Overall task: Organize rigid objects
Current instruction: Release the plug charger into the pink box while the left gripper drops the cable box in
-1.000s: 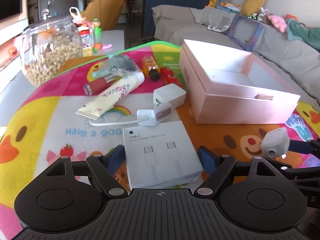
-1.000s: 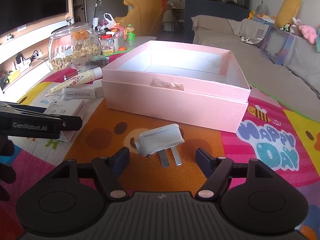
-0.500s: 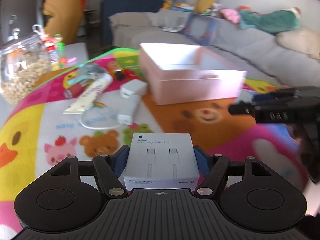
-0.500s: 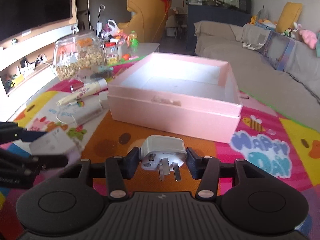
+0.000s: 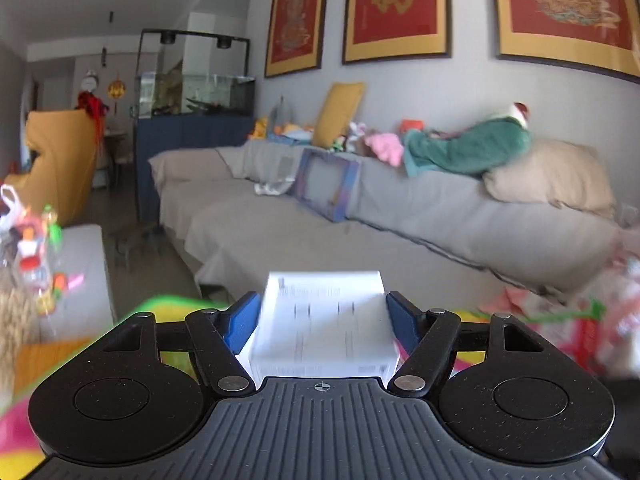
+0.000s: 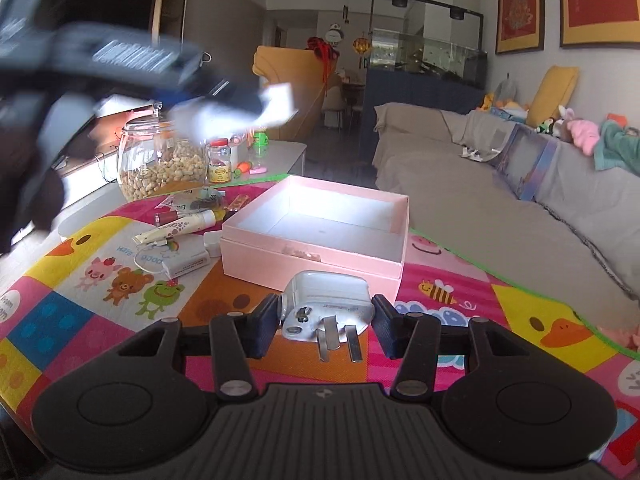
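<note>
Box (image 6: 320, 236) empty: left gripper (image 5: 322, 316) clamps white carton (image 5: 322, 320), right gripper (image 6: 326, 322) clamps plug (image 6: 326, 304), other items (image 6: 180, 232) unsorted.

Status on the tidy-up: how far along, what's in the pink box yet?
Done: nothing; the pink box looks empty. In hand: left hand-held gripper holds the white cable box; right hand-held gripper holds the white plug adapter, both lifted. Left: tube, power bank and other small items on the mat.

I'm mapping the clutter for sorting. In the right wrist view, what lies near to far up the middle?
Right tongs gripping the white plug → pink box → yellow armchair.
</note>
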`<state>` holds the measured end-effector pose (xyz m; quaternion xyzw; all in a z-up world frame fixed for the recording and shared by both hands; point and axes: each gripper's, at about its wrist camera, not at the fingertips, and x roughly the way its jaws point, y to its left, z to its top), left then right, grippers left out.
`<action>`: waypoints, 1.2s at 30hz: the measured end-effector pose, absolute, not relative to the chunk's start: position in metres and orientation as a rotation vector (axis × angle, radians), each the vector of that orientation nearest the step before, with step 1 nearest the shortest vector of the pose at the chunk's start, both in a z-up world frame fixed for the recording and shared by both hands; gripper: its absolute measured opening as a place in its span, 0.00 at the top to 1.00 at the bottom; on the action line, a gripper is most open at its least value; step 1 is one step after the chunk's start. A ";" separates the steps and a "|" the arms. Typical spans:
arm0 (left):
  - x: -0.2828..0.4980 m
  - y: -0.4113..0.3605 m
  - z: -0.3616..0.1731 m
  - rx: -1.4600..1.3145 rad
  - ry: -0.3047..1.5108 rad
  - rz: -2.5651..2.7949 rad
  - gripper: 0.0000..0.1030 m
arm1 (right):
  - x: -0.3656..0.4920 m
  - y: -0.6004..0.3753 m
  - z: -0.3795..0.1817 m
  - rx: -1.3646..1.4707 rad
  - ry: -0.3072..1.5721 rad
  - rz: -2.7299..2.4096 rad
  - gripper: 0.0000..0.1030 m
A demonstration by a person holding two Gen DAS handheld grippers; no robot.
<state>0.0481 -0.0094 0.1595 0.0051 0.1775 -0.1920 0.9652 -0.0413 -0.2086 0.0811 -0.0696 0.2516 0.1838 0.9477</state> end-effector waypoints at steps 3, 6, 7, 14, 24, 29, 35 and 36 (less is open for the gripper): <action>0.078 -0.009 0.156 -0.023 0.365 -0.310 0.29 | -0.037 -0.212 0.078 -0.130 0.524 0.350 0.52; 0.075 0.011 0.142 -0.108 0.367 -0.288 0.29 | -0.029 -0.219 0.074 -0.107 0.542 0.322 0.52; 0.068 0.022 0.134 -0.141 0.369 -0.286 0.29 | -0.025 -0.220 0.074 -0.096 0.547 0.316 0.52; 0.014 0.090 0.072 -0.159 0.514 -0.171 0.30 | 0.032 -0.208 0.106 -0.028 0.467 0.334 0.52; 0.000 0.102 0.040 -0.043 0.603 -0.165 0.30 | 0.131 -0.146 0.139 -0.045 0.443 0.368 0.34; 0.022 0.089 0.024 -0.034 0.628 -0.208 0.29 | 0.116 -0.127 0.109 -0.127 0.534 0.455 0.34; 0.052 0.115 0.038 -0.102 0.523 -0.057 0.30 | 0.116 -0.106 0.099 -0.162 0.620 0.476 0.34; 0.059 0.120 0.038 -0.095 0.533 -0.035 0.31 | 0.116 -0.103 0.099 -0.163 0.622 0.480 0.34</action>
